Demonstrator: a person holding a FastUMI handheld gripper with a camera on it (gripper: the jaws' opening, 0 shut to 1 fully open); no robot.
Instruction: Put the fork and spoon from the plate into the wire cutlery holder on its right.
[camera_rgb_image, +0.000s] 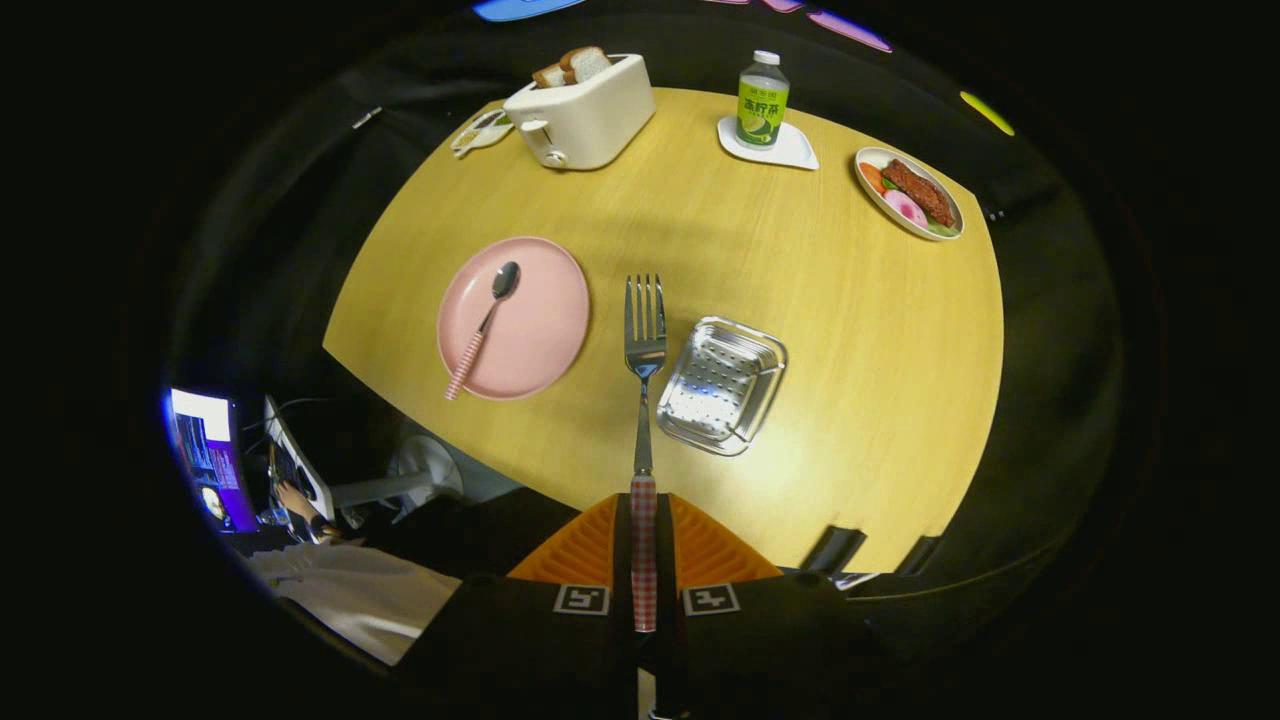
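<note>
Tool: my tool (643, 545) is clamped on the checked handle of the fork (645, 340), both fingers pressed against it from either side
Fork: I see it sticking straight out ahead of the fingers, tines away from me, lifted above the bench (850, 330)
Fork position: its head appears between the pink plate (535, 340) and the wire cutlery holder (722, 384), closer to the holder's left rim
Holder: metal perforated tray just right of the fork, resting on the bench, with nothing in it that I can make out
Spoon: the spoon (482, 328) lies on the plate left of the fork, bowl toward the far side, striped handle reaching over the plate's near-left rim
Far bench: a white toaster (582, 115) with bread slices in it, a green-labelled bottle (763, 100) standing on a white coaster (785, 150), and a dish of food (910, 192) at the far right
Off the bench: a lit screen (205, 455) and a person's hand (295, 497) down to my left
</note>
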